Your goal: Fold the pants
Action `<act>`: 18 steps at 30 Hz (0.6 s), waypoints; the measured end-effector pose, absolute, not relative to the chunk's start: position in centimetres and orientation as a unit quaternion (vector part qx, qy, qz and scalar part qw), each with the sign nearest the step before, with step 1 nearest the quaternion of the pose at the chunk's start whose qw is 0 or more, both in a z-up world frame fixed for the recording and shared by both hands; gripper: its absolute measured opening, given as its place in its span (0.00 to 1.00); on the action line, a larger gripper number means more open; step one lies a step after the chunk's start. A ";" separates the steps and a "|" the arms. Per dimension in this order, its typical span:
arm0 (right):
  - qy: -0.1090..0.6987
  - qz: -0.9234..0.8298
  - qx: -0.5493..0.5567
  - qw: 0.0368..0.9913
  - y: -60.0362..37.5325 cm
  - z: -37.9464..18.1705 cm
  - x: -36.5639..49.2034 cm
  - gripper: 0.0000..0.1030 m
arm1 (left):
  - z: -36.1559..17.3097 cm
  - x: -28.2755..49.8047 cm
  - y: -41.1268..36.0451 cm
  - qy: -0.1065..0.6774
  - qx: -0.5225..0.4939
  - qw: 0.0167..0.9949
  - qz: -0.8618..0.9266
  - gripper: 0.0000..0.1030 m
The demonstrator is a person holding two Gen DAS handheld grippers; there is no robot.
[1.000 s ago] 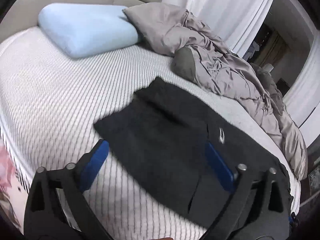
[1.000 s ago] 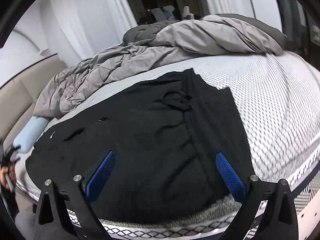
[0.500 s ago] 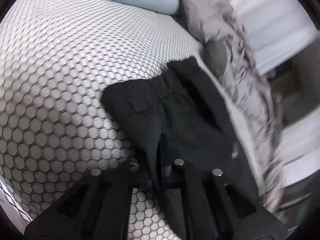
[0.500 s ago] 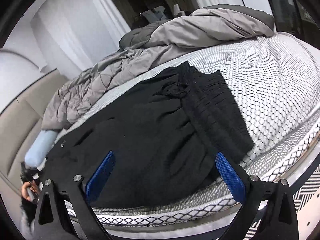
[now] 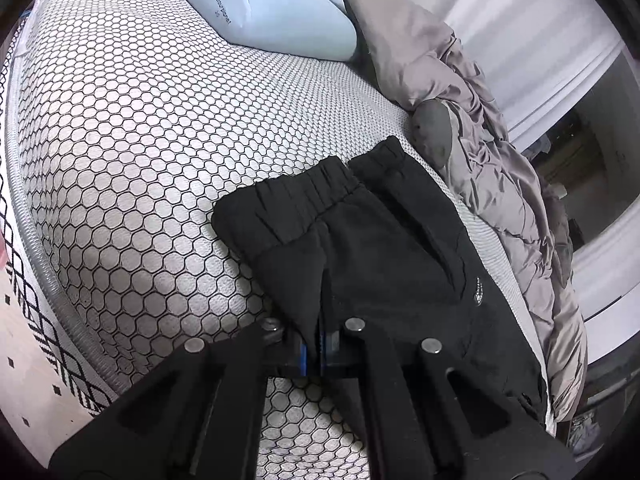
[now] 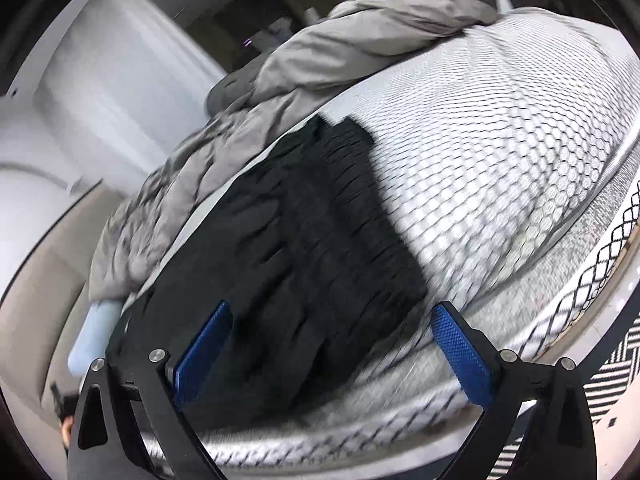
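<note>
Black pants (image 5: 384, 256) lie flat on the honeycomb-patterned mattress (image 5: 140, 140) w/ the elastic waistband toward the light-blue pillow (image 5: 272, 8), just beside the rumpled grey duvet (image 5: 500, 168). Left gripper (image 5: 316, 350) is clenched on a fold of the pants' near edge, blue pads pinched tight w/ fabric between them. Right gripper (image 6: 332, 352) is spread wide, blue pads (image 6: 460, 360) well apart, hovering by the mattress edge over the other end of the pants (image 6: 312, 248); that view's blurred
</note>
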State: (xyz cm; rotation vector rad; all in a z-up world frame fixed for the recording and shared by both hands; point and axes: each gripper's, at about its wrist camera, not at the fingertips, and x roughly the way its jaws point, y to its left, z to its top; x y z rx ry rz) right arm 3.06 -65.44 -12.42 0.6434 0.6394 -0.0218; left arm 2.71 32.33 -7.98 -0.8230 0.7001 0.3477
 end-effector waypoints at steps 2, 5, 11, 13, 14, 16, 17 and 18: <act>0.304 -0.004 0.317 0.898 -65.4 -11.7 2.8 0.88 | -7.9 2.7 32.2 0.331 -0.384 0.845 0.167 0.01; 0.280 0.034 0.286 0.916 -64.2 -9.7 1.9 0.88 | -8.0 3.4 32.0 0.337 -0.377 0.846 0.169 0.01; 0.288 0.051 0.287 0.912 -64.8 -11.7 4.1 0.69 | -8.4 4.7 31.7 0.347 -0.366 0.845 0.179 0.01; 0.294 0.033 0.277 0.914 -65.1 -12.6 4.7 0.40 | -8.4 4.6 31.8 0.348 -0.368 0.843 0.180 0.01; 0.289 0.043 0.282 0.914 -65.5 -12.3 4.7 0.32 | -8.3 4.6 31.7 0.348 -0.368 0.843 0.180 0.01; 0.271 0.040 0.258 0.926 -65.9 -10.6 4.3 0.12 | -7.7 4.3 31.5 0.345 -0.365 0.846 0.179 0.01; 0.261 0.025 0.239 0.935 -66.3 -9.1 4.1 0.12 | -7.4 4.2 31.1 0.344 -0.360 0.850 0.173 0.01; 0.256 0.024 0.235 0.937 -66.6 -8.3 4.0 0.12 | -7.2 4.0 30.8 0.345 -0.356 0.853 0.167 0.01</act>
